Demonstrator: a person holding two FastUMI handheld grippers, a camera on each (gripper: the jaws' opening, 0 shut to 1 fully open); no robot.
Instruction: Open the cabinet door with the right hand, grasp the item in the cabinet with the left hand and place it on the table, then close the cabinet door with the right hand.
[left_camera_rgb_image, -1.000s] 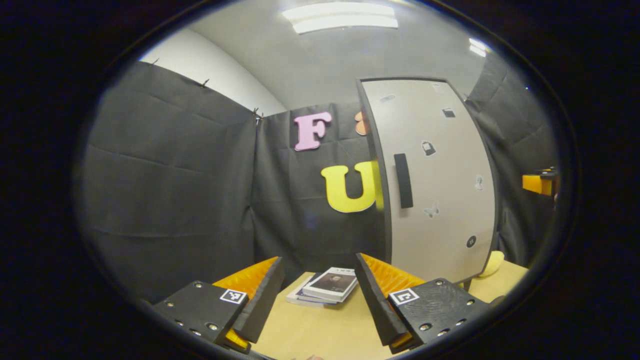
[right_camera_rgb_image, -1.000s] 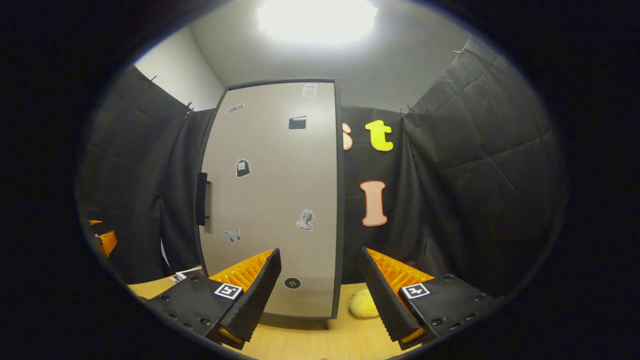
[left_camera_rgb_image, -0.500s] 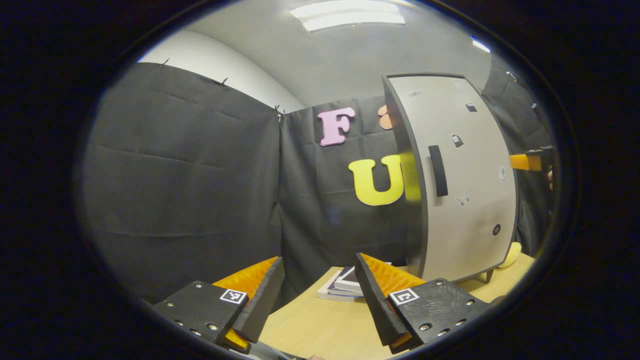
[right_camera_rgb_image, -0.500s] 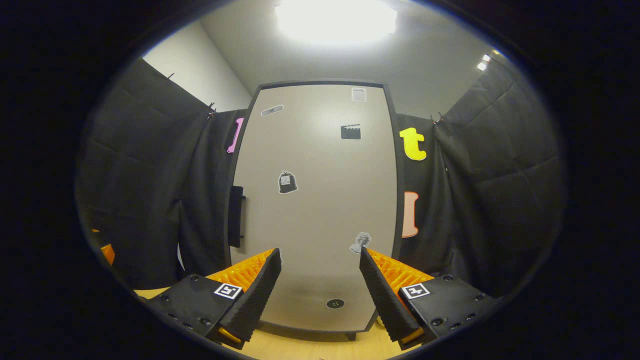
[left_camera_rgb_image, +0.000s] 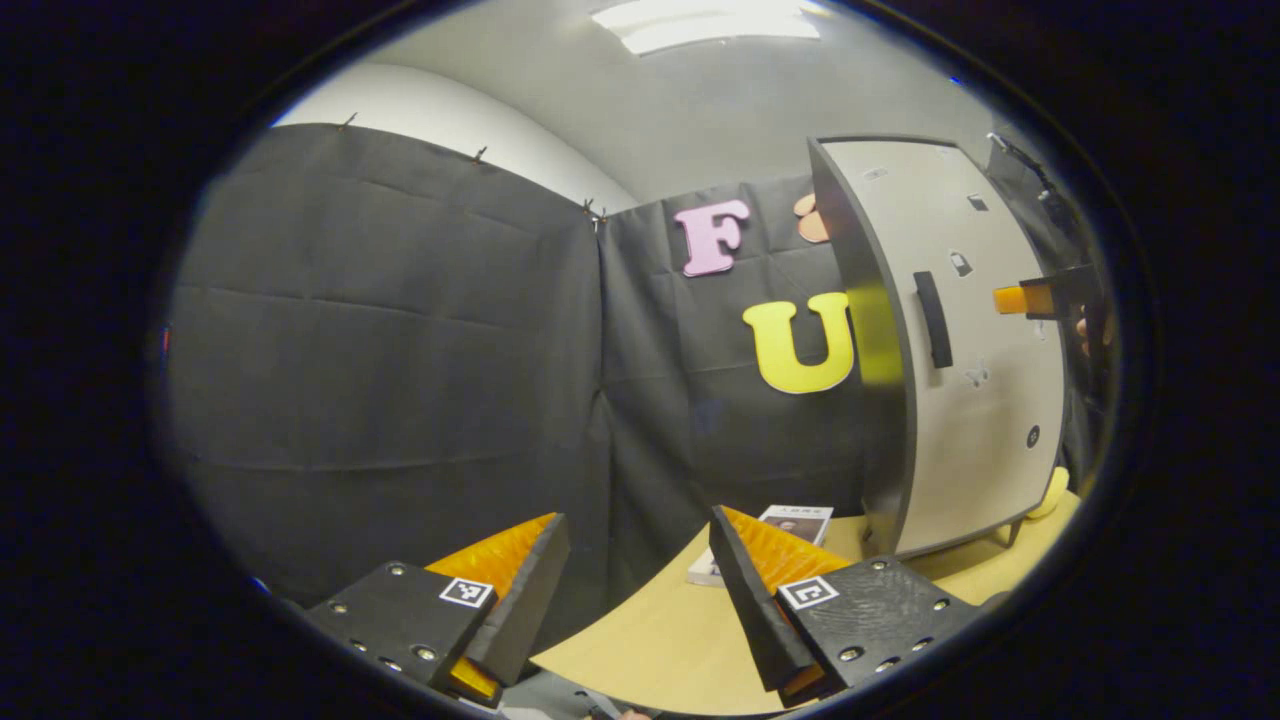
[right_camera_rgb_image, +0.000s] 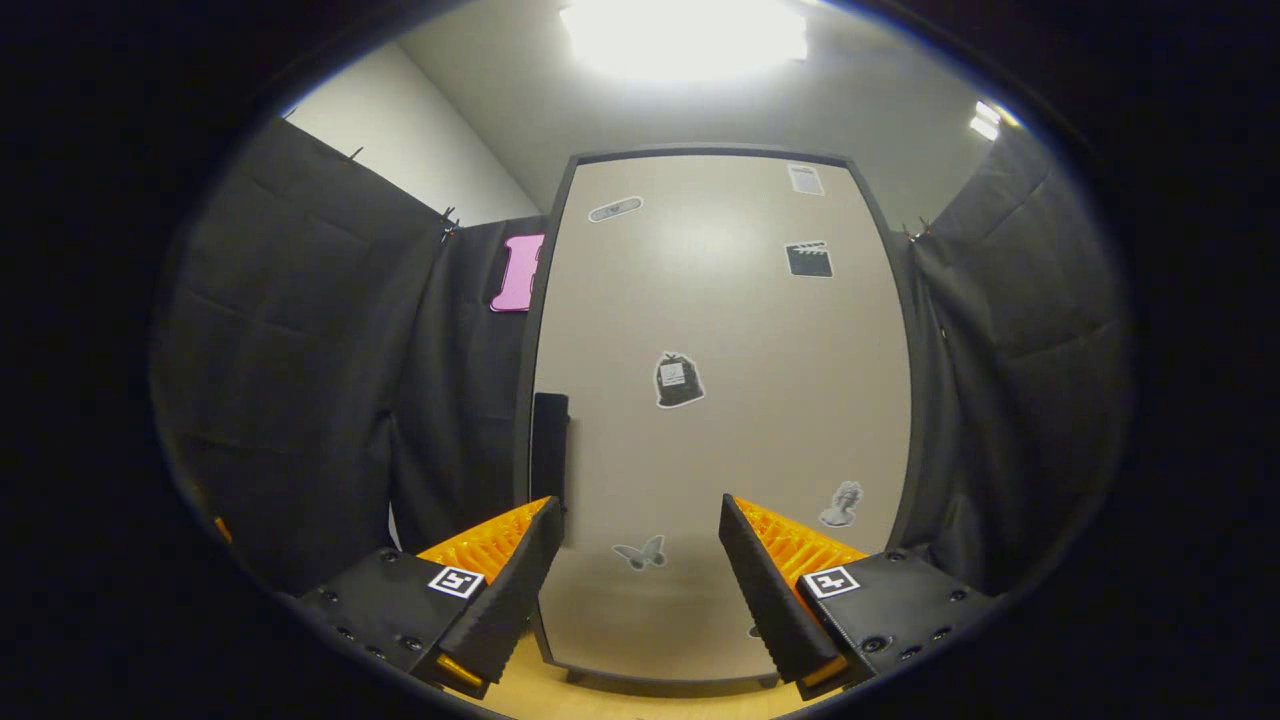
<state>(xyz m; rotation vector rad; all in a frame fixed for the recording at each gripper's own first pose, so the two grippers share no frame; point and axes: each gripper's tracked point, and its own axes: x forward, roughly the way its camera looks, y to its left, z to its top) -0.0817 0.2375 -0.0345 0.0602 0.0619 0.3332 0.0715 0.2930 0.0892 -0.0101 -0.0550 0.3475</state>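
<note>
Right gripper (right_camera_rgb_image: 635, 560) nears the shut cabinet door (right_camera_rgb_image: 720, 400)

Both grippers gape wide, holding nothing; steer right toward the dark handle (right_camera_rgb_image: 549, 445) at the door's left edge; left gripper (left_camera_rgb_image: 632, 580) waits near; item inside unseen.

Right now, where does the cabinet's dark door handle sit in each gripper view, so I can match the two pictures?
Left gripper view: the door handle is upper right, a dark vertical bar on the cabinet door, near its left edge.
Right gripper view: the door handle is left of centre, just above the right gripper's left-hand finger.
Shared landmark: the butterfly sticker, below and right of the handle.
</note>
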